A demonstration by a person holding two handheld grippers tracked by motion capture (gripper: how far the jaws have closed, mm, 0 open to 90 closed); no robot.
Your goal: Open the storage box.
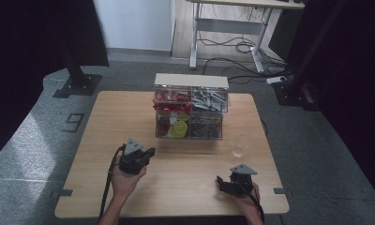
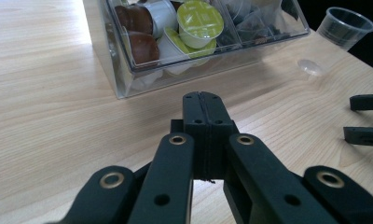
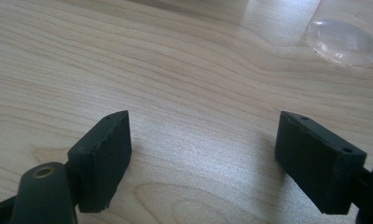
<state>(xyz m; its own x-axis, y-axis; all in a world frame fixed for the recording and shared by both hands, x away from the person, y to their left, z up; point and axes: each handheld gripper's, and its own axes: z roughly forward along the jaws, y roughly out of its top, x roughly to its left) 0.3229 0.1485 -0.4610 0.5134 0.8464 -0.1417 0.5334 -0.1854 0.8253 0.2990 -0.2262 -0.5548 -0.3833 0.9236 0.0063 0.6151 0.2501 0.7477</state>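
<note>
Your closed, empty left tool [image 2: 204, 103] sat nearer, just before the capsule box [image 2: 128, 88]; your right tool [image 3: 203, 158] gaped beside the cup [image 1: 242, 145].

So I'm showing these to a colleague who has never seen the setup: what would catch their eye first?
Probably the clear two-tier organizer box at the far middle of the wooden table, with red items upper left and coffee capsules lower left. Next, the clear plastic cup standing to the right of it. Then the two hand-held tools near the front edge: the left gripper with jaws shut on nothing, the right gripper with jaws wide open over bare wood.
</note>
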